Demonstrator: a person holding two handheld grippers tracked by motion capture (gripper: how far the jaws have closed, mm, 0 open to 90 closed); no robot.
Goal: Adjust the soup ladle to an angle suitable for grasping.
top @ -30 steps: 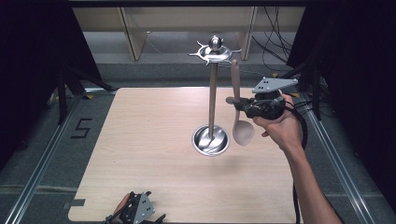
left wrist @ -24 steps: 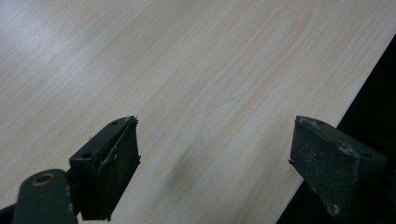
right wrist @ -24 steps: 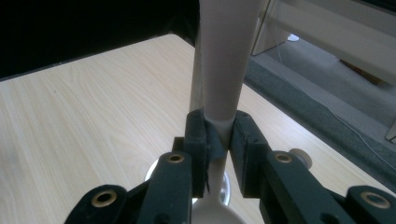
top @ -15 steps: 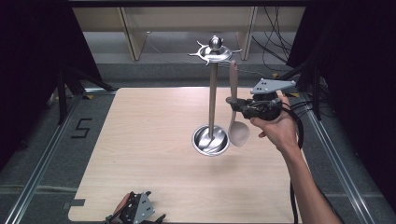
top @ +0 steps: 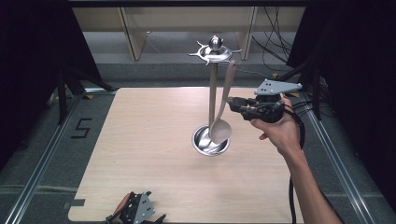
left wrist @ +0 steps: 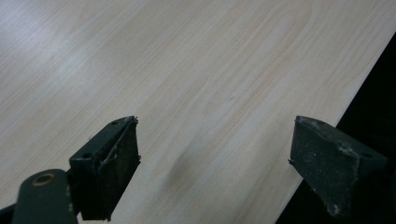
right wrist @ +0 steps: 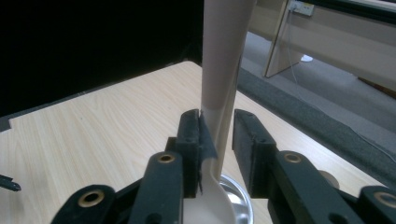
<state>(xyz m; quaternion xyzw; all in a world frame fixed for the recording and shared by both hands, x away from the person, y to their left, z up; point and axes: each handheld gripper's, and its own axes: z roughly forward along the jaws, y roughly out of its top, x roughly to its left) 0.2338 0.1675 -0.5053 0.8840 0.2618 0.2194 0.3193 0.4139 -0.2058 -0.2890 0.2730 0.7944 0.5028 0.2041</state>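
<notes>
A metal utensil stand [top: 213, 88] rises from a round base [top: 203, 141] at the table's middle, with hooks around its top. A beige spoon [top: 220, 127] hangs from a hook, bowl down, close to the pole. My right gripper [top: 232, 103] reaches in from the right at the handle's mid-height. Its jaws have just been opening. In the right gripper view the spoon handle [right wrist: 224, 56] stands between the jaws of the right gripper [right wrist: 219, 135], against the left pad with a gap at the right pad. My left gripper [top: 135, 212] lies at the table's near edge, open [left wrist: 215, 154] and with nothing between its jaws.
The wooden table [top: 140, 140] has bare room to the left of and in front of the stand. Wooden furniture legs [top: 130, 32] and cables [top: 275, 51] stand behind the far edge. Dark curtains flank both sides.
The right gripper's jaws have parted a little around the spoon handle. The spoon's bowl has swung left toward the stand's pole. Neither hand has shifted.
</notes>
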